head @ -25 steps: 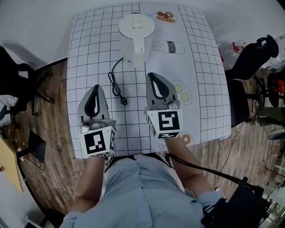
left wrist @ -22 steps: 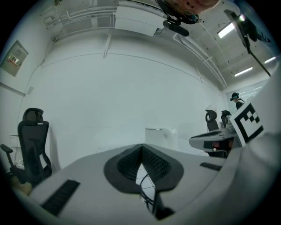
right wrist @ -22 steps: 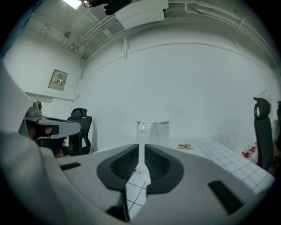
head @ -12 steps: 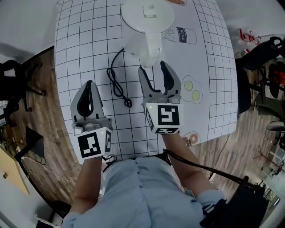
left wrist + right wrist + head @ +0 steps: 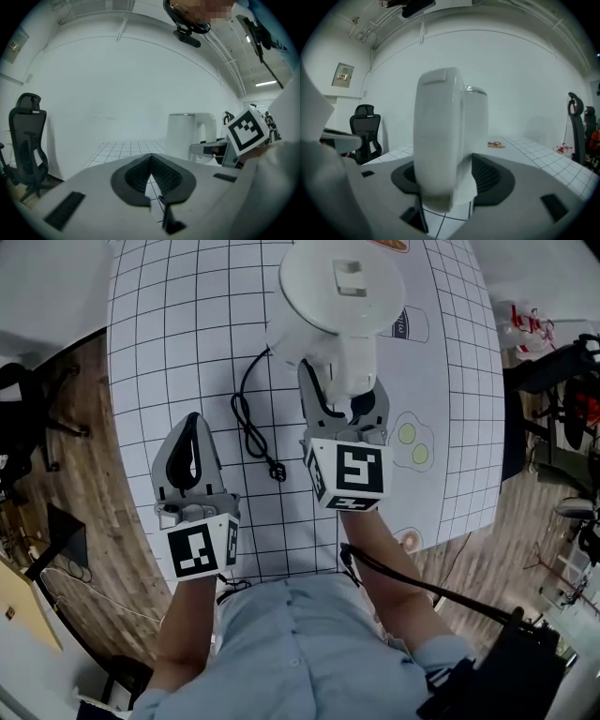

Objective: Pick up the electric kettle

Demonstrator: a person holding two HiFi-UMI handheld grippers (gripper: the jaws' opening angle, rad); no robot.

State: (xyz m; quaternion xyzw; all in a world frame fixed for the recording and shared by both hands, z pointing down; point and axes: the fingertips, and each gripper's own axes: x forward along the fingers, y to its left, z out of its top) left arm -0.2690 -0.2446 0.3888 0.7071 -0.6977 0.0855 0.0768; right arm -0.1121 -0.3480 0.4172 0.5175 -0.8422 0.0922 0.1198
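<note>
The white electric kettle (image 5: 342, 287) stands on the gridded table (image 5: 169, 334), its handle (image 5: 352, 362) turned toward me. My right gripper (image 5: 344, 382) has its jaws spread on either side of that handle. In the right gripper view the handle (image 5: 438, 154) fills the gap of the right gripper (image 5: 447, 180), and I see no pad pressing on it. My left gripper (image 5: 192, 427) hovers shut and empty to the left of the black cord (image 5: 248, 423). In the left gripper view the left gripper (image 5: 151, 164) has its pads together, with the kettle (image 5: 183, 133) ahead on the right.
The cord's plug (image 5: 278, 474) lies between the two grippers. Printed fried eggs (image 5: 412, 442) mark the cloth right of the handle. Office chairs stand beside the table (image 5: 553, 371) (image 5: 26, 136). Wooden floor (image 5: 75, 474) lies left of the table's edge.
The right gripper opened from shut and moved forward until its jaws straddle the kettle handle. The left gripper came forward a little, still shut. The kettle looks larger and nearer.
</note>
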